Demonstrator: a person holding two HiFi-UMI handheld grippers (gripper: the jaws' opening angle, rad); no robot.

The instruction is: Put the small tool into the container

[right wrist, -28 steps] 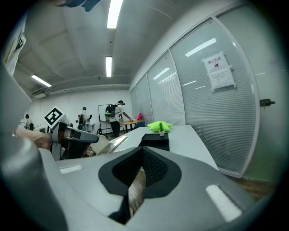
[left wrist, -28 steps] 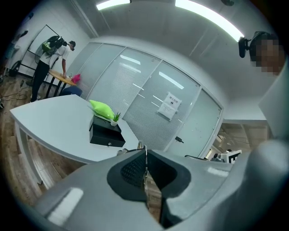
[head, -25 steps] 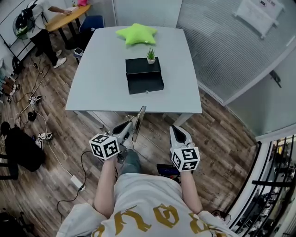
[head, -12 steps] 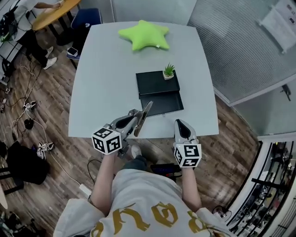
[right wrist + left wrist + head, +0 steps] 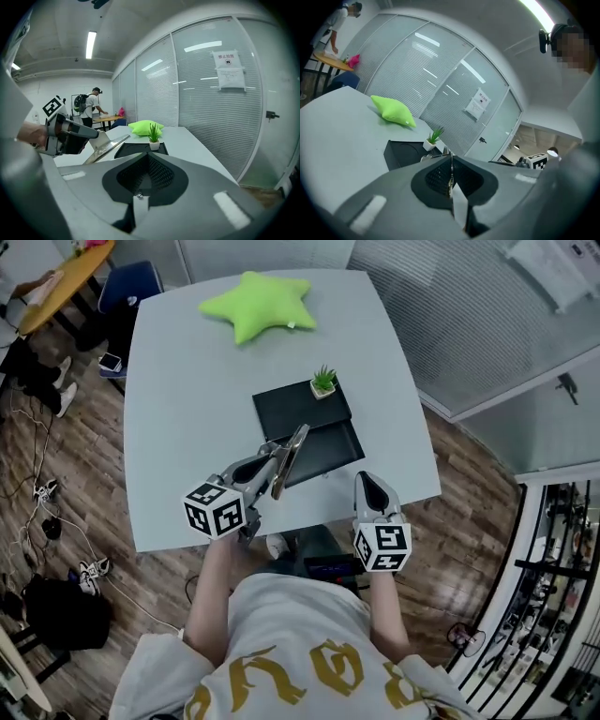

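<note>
Over the table's [image 5: 187,427] near edge, the left gripper [image 5: 270,468] clenched the flat tool [image 5: 291,458], apparently mid-carry near the black container [image 5: 292,407], likely needing a forward reach and release, while the right gripper [image 5: 368,484] was closed, empty.

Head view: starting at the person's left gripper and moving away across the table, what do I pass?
Left gripper holding the small tool → black container → small potted plant → green star cushion

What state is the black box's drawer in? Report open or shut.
Open. The drawer juts out from the black box at its front, its inside exposed.
</note>
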